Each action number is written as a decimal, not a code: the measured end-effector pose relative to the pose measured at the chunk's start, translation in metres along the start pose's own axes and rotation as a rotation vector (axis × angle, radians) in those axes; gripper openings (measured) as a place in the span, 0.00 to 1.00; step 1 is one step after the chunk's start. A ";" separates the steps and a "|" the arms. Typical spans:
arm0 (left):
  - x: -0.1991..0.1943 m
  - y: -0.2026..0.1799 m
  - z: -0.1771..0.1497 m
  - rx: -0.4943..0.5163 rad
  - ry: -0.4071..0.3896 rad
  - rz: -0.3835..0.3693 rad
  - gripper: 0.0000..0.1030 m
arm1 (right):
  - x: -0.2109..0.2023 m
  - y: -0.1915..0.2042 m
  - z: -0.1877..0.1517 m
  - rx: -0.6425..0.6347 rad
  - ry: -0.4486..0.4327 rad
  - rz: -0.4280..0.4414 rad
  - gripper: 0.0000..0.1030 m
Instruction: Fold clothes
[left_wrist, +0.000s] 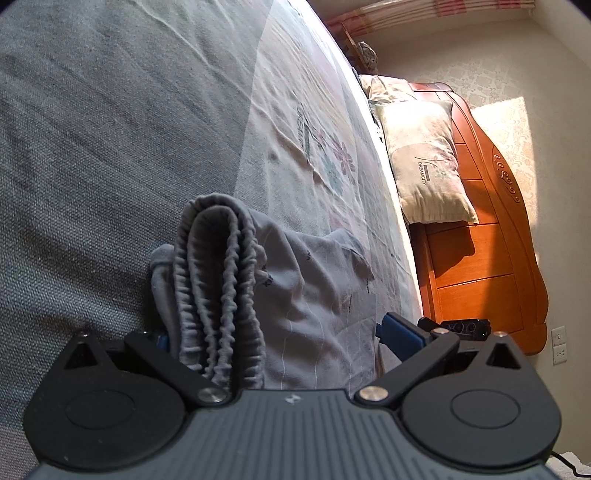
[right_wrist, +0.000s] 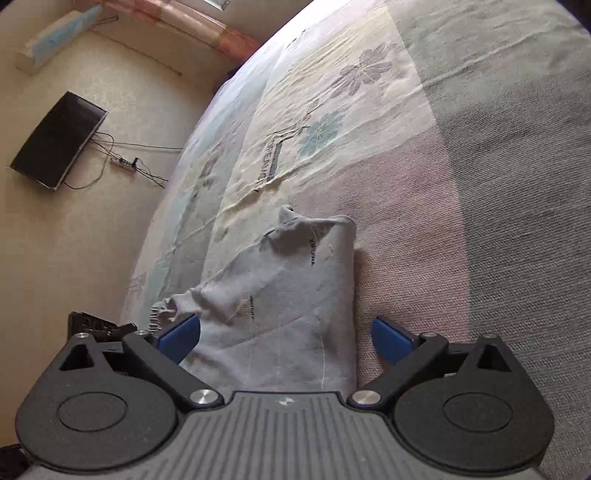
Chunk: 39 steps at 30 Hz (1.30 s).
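A light grey garment (left_wrist: 314, 280) lies folded in a bundle on the bed, its ruffled elastic waistband (left_wrist: 218, 288) doubled over and standing up at the near left. My left gripper (left_wrist: 275, 328) is spread wide around this bundle. The waistband hides its left pad, while its right blue pad (left_wrist: 399, 332) stands free beside the cloth. In the right wrist view the same garment (right_wrist: 295, 288) lies between the wide jaws of my right gripper (right_wrist: 284, 328). Its left blue pad (right_wrist: 181, 336) sits at the cloth's edge and the right pad (right_wrist: 391, 339) is clear of it.
The bedspread (left_wrist: 110, 147) is grey with a flowered pale panel (right_wrist: 332, 110). A pillow (left_wrist: 424, 158) leans on the orange wooden headboard (left_wrist: 491, 240). Past the bed's other edge the wall carries a dark screen (right_wrist: 59, 140) and a power strip (right_wrist: 123, 161) with cables.
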<state>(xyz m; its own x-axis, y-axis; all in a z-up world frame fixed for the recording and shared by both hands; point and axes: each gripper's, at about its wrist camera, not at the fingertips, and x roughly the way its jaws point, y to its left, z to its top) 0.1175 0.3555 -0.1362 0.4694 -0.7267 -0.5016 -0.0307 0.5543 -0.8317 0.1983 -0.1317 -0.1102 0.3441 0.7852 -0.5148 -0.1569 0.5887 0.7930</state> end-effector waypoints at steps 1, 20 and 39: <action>0.000 -0.001 -0.001 0.010 -0.002 0.000 0.99 | 0.004 -0.003 0.003 0.019 0.004 0.021 1.00; -0.013 0.044 -0.004 -0.136 0.044 0.007 0.24 | 0.007 -0.010 -0.001 0.008 0.079 0.124 0.94; -0.018 0.044 -0.006 -0.091 0.058 0.002 0.24 | 0.025 0.000 0.014 -0.086 0.176 0.133 0.98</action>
<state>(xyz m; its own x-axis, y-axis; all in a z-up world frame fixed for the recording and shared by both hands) 0.1028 0.3902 -0.1648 0.4176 -0.7494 -0.5138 -0.1131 0.5182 -0.8478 0.2201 -0.1147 -0.1181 0.1492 0.8741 -0.4623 -0.2715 0.4858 0.8308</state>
